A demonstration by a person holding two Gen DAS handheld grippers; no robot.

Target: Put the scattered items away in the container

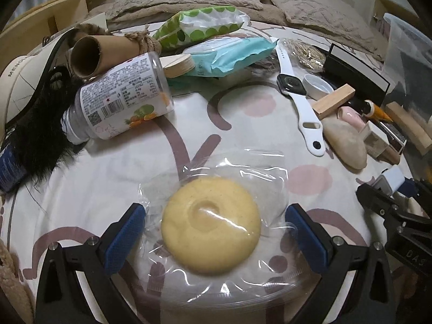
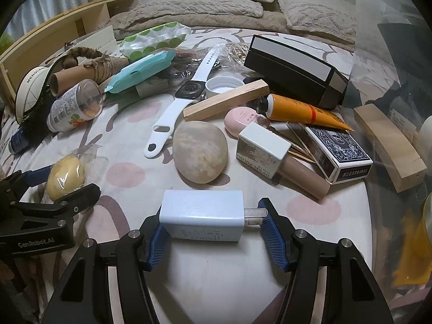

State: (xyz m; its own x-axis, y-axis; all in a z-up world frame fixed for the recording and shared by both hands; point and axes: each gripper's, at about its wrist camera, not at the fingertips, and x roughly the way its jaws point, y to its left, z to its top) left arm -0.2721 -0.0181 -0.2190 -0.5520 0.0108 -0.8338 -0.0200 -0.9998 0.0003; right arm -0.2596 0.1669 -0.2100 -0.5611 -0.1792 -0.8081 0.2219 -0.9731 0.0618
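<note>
My right hand-held gripper (image 2: pixel 213 222) is clamped on the white charger (image 2: pixel 201 216), body and prongs, ready for the clear container (image 2: pixel 391 54) at the bed's right edge. My left hand-held gripper (image 1: pixel 216 232) stands apart, straddling the wrapped bun (image 1: pixel 212 222).

The left wrist view looks steeply down along its own fingers, close above the patterned bedsheet (image 1: pixel 113 167), with a wrapped yellow bun (image 1: pixel 210 221) filling its lower middle; the right wrist view tilts down likewise, close over a white charger plug (image 2: pixel 201 214), facing the pillows at the far end; both share the white smartwatch (image 1: pixel 297 91) (image 2: pixel 186 91), the smooth stone (image 1: pixel 344 143) (image 2: pixel 199 151) and the lying bottle (image 1: pixel 121 102) (image 2: pixel 73 108) (each view also catches the other's gripper at its edge).
</note>
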